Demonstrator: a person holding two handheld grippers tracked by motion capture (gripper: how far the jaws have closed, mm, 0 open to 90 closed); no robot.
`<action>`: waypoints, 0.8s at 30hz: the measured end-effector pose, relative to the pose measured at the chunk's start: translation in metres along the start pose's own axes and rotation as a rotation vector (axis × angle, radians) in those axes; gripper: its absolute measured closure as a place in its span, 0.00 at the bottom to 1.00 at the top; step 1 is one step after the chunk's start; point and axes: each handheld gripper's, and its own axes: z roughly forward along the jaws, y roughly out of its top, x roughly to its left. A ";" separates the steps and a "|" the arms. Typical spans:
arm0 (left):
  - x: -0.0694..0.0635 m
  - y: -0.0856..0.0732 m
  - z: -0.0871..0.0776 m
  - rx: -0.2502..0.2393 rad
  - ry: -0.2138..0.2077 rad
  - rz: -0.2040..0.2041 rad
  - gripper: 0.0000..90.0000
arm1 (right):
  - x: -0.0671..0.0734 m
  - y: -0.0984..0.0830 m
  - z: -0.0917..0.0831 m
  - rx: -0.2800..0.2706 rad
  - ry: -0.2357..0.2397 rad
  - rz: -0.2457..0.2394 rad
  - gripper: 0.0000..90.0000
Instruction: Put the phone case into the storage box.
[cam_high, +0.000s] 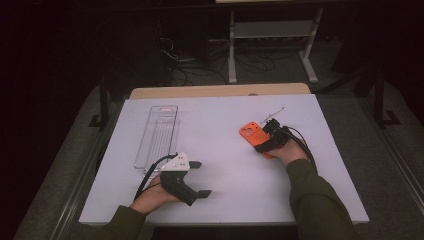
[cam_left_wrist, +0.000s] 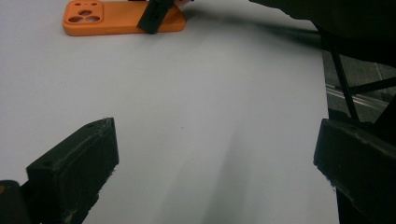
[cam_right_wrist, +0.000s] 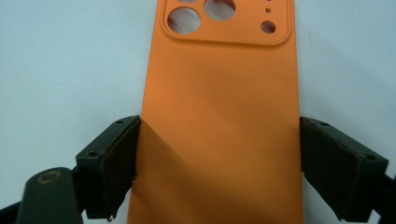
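Observation:
An orange phone case (cam_high: 248, 132) lies flat on the white table (cam_high: 220, 190), right of centre, camera cut-outs at its far end. My right gripper (cam_high: 262, 141) straddles its near end. In the right gripper view the case (cam_right_wrist: 219, 93) runs up between the jaws and both pads (cam_right_wrist: 116, 163) meet its long edges, so my right gripper (cam_right_wrist: 219, 163) is shut on it. My left gripper (cam_high: 201, 178) rests near the front left of the table, pointing right, jaws wide open with bare table between them (cam_left_wrist: 215, 158). From there the case (cam_left_wrist: 107, 21) shows far off.
A clear plastic tray (cam_high: 157, 135) lies lengthwise at the table's left, just beyond my left gripper. A thin light rod (cam_high: 274, 115) lies past the case. The table's right edge (cam_left_wrist: 327, 93) drops to a dark frame. Cables and a white rack (cam_high: 270, 35) stand on the floor behind.

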 end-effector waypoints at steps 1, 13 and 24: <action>0.000 0.000 0.000 0.000 0.000 0.000 0.00 | -0.001 0.000 0.000 0.002 0.006 -0.001 0.17; 0.000 0.000 0.000 0.000 0.002 0.004 0.00 | 0.001 -0.005 -0.008 0.007 0.033 -0.014 0.17; 0.000 0.000 0.000 -0.003 0.004 0.001 0.00 | 0.004 -0.011 -0.022 0.000 0.043 -0.021 0.17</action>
